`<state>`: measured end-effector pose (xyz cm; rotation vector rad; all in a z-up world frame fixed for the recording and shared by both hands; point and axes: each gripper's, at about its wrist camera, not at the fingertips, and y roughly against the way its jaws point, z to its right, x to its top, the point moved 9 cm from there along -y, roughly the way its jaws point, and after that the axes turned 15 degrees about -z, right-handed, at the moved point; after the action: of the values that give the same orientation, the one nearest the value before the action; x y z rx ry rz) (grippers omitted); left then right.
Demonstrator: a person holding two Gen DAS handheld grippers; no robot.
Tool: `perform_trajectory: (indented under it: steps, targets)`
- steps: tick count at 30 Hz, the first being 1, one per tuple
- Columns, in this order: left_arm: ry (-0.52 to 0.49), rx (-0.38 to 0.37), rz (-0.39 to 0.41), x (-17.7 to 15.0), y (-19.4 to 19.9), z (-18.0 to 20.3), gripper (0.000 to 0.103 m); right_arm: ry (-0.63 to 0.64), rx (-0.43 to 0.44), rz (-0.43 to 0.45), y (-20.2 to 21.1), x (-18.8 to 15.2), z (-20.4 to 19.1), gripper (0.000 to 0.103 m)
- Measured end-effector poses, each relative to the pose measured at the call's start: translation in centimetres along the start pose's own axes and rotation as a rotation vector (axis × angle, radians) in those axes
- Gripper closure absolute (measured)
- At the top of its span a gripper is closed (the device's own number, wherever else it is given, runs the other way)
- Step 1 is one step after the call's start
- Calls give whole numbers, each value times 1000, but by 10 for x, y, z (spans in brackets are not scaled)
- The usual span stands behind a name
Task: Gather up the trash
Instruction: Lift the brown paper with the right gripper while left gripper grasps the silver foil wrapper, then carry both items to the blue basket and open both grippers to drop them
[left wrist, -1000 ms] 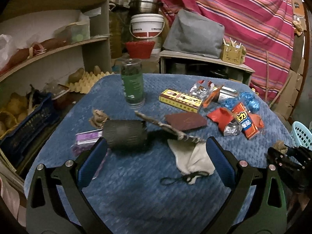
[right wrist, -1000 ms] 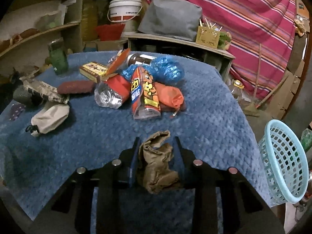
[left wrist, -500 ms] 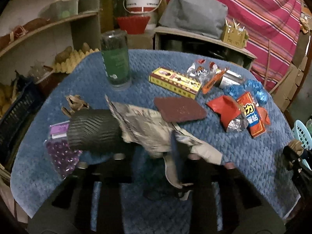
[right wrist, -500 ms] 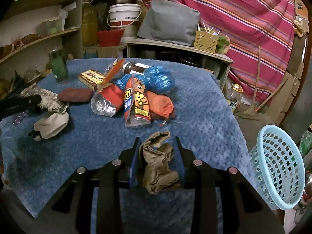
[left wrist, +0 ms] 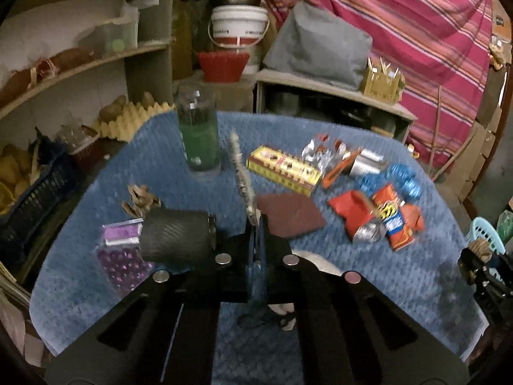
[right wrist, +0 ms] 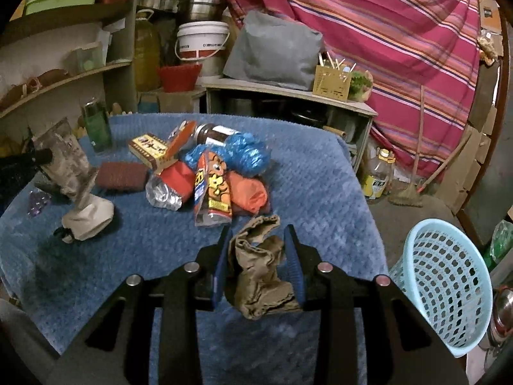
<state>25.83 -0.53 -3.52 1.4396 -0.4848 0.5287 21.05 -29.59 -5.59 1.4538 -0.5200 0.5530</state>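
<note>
My left gripper (left wrist: pixel 256 224) is shut on a flat, crumpled grey wrapper (left wrist: pixel 242 173), which stands up edge-on from the jaws above the blue cloth table (left wrist: pixel 320 295). In the right wrist view that grey wrapper (right wrist: pixel 64 157) hangs off the table at the far left, held by the left gripper (right wrist: pixel 48 155). My right gripper (right wrist: pixel 258 234) is shut on a crumpled brown paper (right wrist: pixel 259 269) over the table's near right part. A light blue basket (right wrist: pixel 449 282) stands on the floor to its right.
On the cloth lie a green jar (left wrist: pixel 198 138), a yellow box (left wrist: pixel 282 168), a brown pad (left wrist: pixel 288 215), a pile of snack packets (right wrist: pixel 214 183), a black cylinder (left wrist: pixel 176 237), a purple bag (left wrist: pixel 121 256) and a beige pouch (right wrist: pixel 89 215). Shelves stand on the left.
The left gripper went from wide open to shut on the grey wrapper and lifted it off the cloth. The right gripper rose a little, still holding the brown paper.
</note>
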Motion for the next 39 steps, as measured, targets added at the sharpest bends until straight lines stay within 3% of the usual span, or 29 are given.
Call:
perform_trajectory:
  steps: [10, 20, 30, 39]
  targets:
    - [-53, 21, 88, 17, 44, 28, 102, -19, -9, 33, 16, 9, 25, 69]
    - [-174, -23, 120, 20, 57, 104, 102, -82, -53, 67, 37, 9, 89, 69]
    - [-351, -236, 121, 10, 60, 242, 102, -175, -181, 37, 54, -14, 202, 69]
    - [-495, -363, 84, -22, 52, 360, 102, -296, -241, -24, 48, -58, 290, 69]
